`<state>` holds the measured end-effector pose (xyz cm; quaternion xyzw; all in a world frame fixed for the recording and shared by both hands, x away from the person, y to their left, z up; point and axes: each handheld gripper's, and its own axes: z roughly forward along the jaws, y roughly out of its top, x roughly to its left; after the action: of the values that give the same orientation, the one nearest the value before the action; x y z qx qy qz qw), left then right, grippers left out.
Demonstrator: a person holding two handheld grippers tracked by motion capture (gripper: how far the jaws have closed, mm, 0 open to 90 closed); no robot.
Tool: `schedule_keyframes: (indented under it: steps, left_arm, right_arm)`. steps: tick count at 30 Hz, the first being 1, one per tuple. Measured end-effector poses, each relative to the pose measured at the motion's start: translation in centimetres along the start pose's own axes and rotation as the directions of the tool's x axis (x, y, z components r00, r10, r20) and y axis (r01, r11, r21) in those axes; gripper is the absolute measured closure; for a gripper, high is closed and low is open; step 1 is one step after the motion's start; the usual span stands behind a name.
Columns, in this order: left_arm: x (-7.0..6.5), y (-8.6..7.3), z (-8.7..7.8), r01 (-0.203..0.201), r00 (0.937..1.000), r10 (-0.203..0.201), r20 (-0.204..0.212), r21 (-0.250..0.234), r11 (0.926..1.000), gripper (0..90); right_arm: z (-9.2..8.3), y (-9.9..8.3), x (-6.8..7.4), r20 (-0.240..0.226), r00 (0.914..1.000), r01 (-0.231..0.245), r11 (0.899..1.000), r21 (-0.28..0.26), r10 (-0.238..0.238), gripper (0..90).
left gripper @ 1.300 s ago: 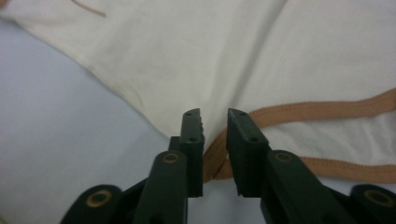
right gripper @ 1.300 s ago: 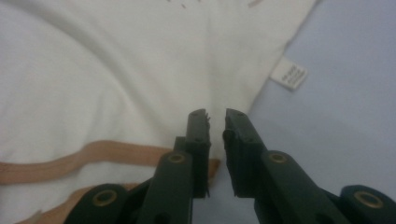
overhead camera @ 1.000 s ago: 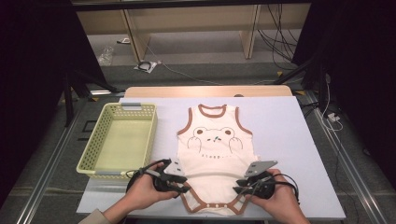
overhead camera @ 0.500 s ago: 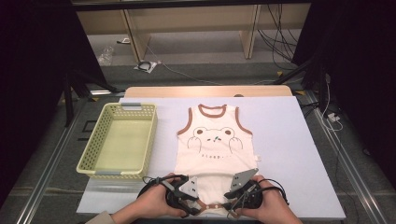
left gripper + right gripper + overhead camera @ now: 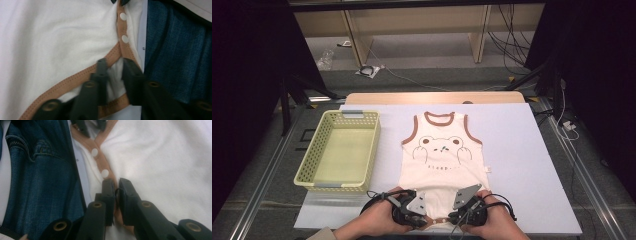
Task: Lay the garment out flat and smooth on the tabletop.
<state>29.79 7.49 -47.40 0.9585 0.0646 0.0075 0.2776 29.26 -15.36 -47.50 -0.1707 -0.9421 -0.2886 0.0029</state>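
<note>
A cream sleeveless baby bodysuit point(image 5: 439, 160) with brown trim and a frog face lies flat on the white mat, neck away from me. My left gripper point(image 5: 422, 221) is at the left of its snap hem at the near edge. In the left gripper view the left gripper point(image 5: 115, 66) has just been closing, and white cloth and tan trim point(image 5: 125, 50) are bunched between its jaws. My right gripper point(image 5: 458, 219) is at the right of the hem. In the right gripper view the right gripper point(image 5: 117, 185) has also just been closing and pinches the tan snap band point(image 5: 100, 160).
A pale yellow-green mesh basket point(image 5: 319, 180) stands on the mat's left side. The white mat point(image 5: 522, 165) stretches bare to the right of the garment. The person's blue jeans point(image 5: 175, 50) sit right at the table's near edge, beside both grippers.
Both hands moved from the garment's lower sides toward the near edge and inward to the snap hem. Both pairs of jaws narrowed onto the cloth.
</note>
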Motion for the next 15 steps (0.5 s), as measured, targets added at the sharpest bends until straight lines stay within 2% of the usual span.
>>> schedule_keyframes:
  steps: [2,3,6,15]
  left_arm:
    - [-0.2,-0.02,0.01,-0.013,0.9999,0.013,-0.007,0.0,0.9999,88.2]
    - [-0.31,-0.04,-0.05,-0.008,0.9999,0.008,-0.013,0.003,1.0,89.4]
    - [-0.39,-0.18,-0.45,0.022,0.9997,-0.022,0.014,0.023,0.9995,89.7]
    - [-0.91,-0.47,-0.67,0.026,0.9988,-0.027,0.041,0.041,0.9989,89.7]
  right_arm:
    - [0.02,0.05,0.06,-0.002,1.0,0.004,1.0,0.003,-0.004,83.9]
    - [0.01,0.05,0.1,-0.008,1.0,0.004,1.0,0.002,-0.004,83.9]
    - [-0.12,0.01,0.28,-0.037,0.9993,-0.006,1.0,-0.004,0.005,83.9]
    - [-0.29,0.01,0.61,-0.062,0.998,0.013,1.0,0.0,-0.013,83.9]
